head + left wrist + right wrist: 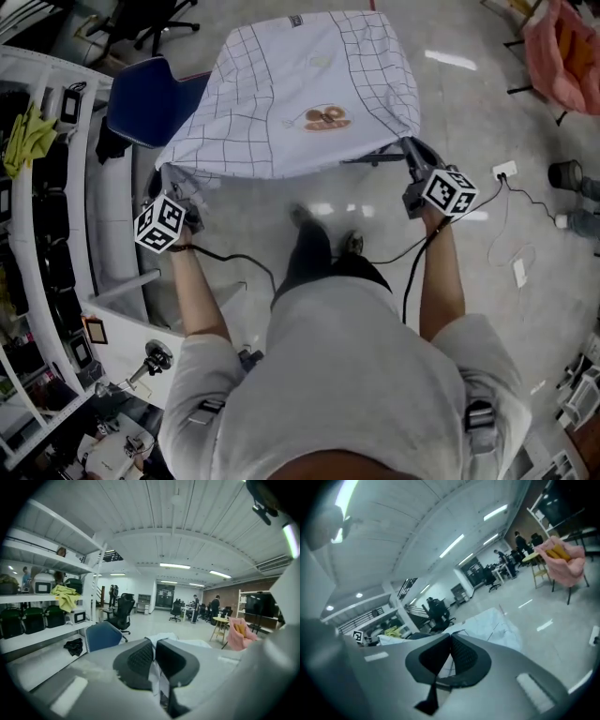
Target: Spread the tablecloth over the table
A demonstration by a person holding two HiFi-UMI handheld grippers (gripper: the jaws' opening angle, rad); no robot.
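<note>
Office floor point(328, 202), grey and glossy, surrounds a small table hidden under the white grid-lined tablecloth point(300, 84), which lies draped at upper centre of the head view. Left tongs point(190, 208) are clamped on its lower-left corner and right tongs point(411, 155) on its lower-right corner, with fabric pinched between both pairs of pads. Assessment: the tablecloth is light and limp and likely to slip or bunch, so the corner hems are the proper holds, kept taut and level.
</note>
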